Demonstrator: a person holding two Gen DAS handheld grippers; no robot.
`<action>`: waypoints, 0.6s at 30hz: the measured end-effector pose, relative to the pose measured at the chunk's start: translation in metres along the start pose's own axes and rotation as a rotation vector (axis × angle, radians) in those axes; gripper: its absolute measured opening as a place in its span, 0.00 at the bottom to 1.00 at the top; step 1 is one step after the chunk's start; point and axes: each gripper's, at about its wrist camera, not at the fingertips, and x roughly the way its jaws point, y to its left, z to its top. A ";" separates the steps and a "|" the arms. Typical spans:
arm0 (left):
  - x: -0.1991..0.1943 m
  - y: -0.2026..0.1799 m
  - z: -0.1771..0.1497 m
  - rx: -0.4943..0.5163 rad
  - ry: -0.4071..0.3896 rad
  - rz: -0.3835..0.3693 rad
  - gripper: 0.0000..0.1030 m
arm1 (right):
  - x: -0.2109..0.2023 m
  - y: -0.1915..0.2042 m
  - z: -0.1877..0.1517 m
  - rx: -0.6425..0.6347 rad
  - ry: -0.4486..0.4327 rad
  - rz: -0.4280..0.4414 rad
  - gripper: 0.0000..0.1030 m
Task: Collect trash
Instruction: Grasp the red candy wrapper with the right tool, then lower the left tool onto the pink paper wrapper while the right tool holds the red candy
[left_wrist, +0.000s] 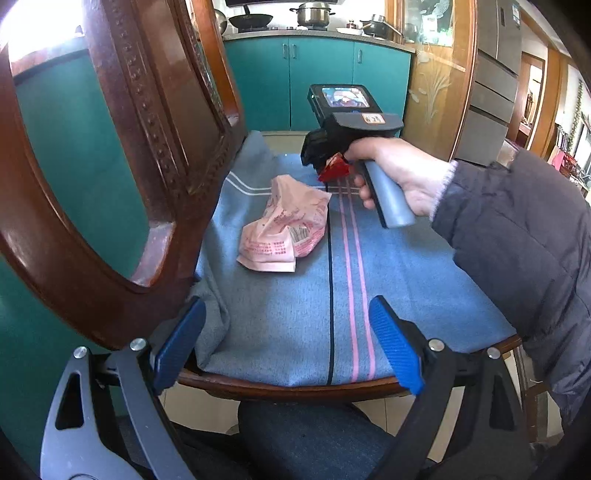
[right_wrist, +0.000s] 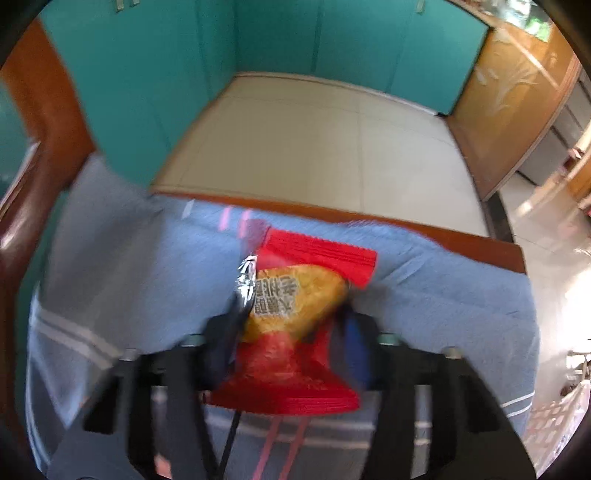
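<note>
A wooden chair seat (left_wrist: 280, 387) served as the support, covered by a blue striped cloth (left_wrist: 280, 325) that hung over its left edge. A crumpled pink wrapper (left_wrist: 286, 229) lay directly on the cloth, near the chair's wooden backrest (left_wrist: 122, 184).

the chair seat (left_wrist: 424, 280) wears a blue cloth (left_wrist: 280, 325) crossed by black, pink and white stripes. the crumpled wrapper (left_wrist: 284, 225) near its left edge is pale pink with red print. the snack packet (right_wrist: 291, 325) is red and yellow with a silver torn edge. the fingers (left_wrist: 395, 347) are blue, cabinets (left_wrist: 317, 81) teal.
</note>
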 end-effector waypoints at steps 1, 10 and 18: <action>0.000 0.000 0.001 -0.001 0.000 -0.004 0.87 | -0.004 0.001 -0.005 -0.019 0.002 0.017 0.40; 0.009 -0.001 0.000 -0.015 0.021 -0.024 0.87 | -0.044 -0.027 -0.071 -0.051 0.034 0.182 0.37; 0.020 -0.006 0.007 -0.009 0.029 -0.056 0.87 | -0.084 -0.071 -0.142 -0.055 0.053 0.229 0.37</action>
